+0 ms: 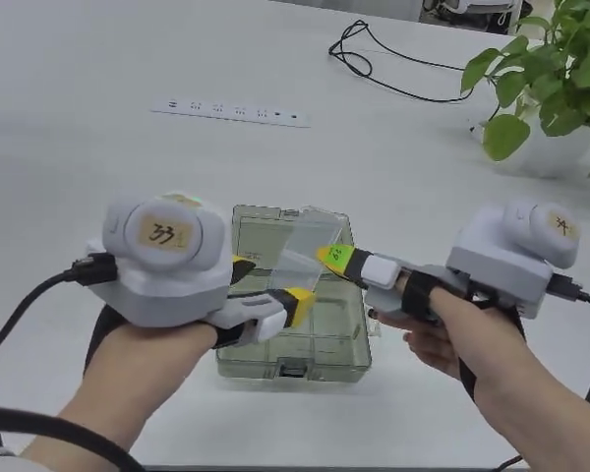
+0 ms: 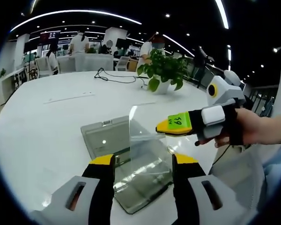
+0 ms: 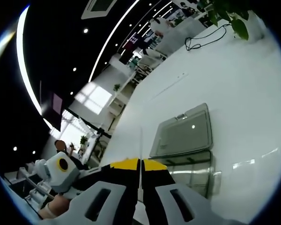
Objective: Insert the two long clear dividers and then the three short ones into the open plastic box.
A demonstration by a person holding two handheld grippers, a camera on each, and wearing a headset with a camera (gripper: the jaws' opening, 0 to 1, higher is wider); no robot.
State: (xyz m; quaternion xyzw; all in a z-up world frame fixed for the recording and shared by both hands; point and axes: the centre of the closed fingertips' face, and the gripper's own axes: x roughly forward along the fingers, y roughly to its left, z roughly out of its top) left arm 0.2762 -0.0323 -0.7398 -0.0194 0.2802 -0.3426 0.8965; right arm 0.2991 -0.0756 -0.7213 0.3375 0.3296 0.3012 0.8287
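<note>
Right gripper (image 3: 141, 162) jaws pinch a thin clear divider (image 2: 141, 123) over the rectangular box (image 1: 339, 341); left gripper (image 2: 144, 160) jaws apart.

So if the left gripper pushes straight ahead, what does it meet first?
Probably the clear divider pinched in the right gripper; it stands just ahead of the open jaws of the left gripper, though depth is unclear.

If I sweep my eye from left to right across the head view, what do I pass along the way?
left gripper → box → right gripper, pinching a divider → plant
</note>
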